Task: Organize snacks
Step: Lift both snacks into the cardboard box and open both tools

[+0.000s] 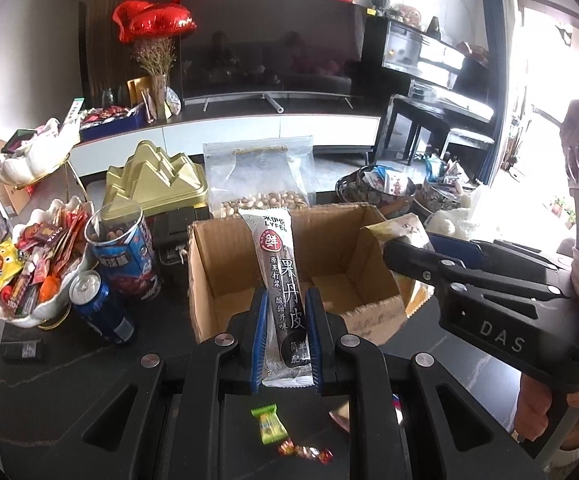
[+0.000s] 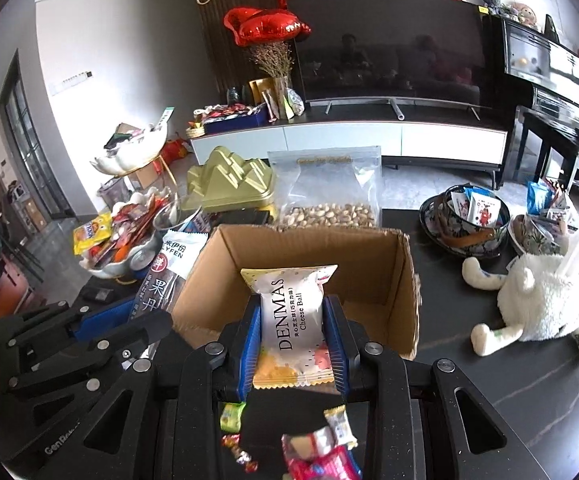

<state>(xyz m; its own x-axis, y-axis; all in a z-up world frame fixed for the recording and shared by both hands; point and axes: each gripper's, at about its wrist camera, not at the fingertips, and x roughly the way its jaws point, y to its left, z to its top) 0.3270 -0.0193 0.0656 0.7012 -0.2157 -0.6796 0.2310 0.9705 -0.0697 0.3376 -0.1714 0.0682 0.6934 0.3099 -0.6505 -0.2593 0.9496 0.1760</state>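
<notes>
Both hand-held grippers are closed on snack packets above an open cardboard box [image 2: 313, 264]. Left gripper [image 1: 286, 334], at 6 o'clock in its own view, clamps a long dark fruit-leather stick [image 1: 281, 280] between its blue pads; the stick stands nearly upright, its white top leaning toward 11 o'clock over the box's near wall. Right gripper [image 2: 292, 340], at 6 o'clock in its view, pinches a white Denmas cheese ball packet [image 2: 293, 312], which rises upright in front of the box's opening. Nearest of all, on the dark table [image 2: 489, 384] below the grippers, lie loose wrapped sweets: a green candy [image 1: 269, 425], small red-and-gold candies [image 1: 305, 451], and a pink and white pile [image 2: 321, 452] at 6 o'clock in the right view. From the left view, the right gripper enters at 3 o'clock, its packet over the box's right edge. Beside the box at 9 o'clock stand a blue drink can [image 1: 99, 306] and a taller blue snack tube [image 1: 123, 248], with a white bowl [image 1: 55, 304] heaped with bright packets just beyond them. A white plush toy [image 2: 541, 300] lies at 3 o'clock in the right view, near patterned bowls [image 2: 465, 220] holding more packets. Just behind the box stand a clear bag of pistachios [image 1: 259, 176] and a gold ridged tin [image 1: 155, 178]. Farther back are a low white cabinet [image 2: 345, 140], a large dark television [image 2: 389, 48] and red heart balloons [image 2: 267, 26].
</notes>
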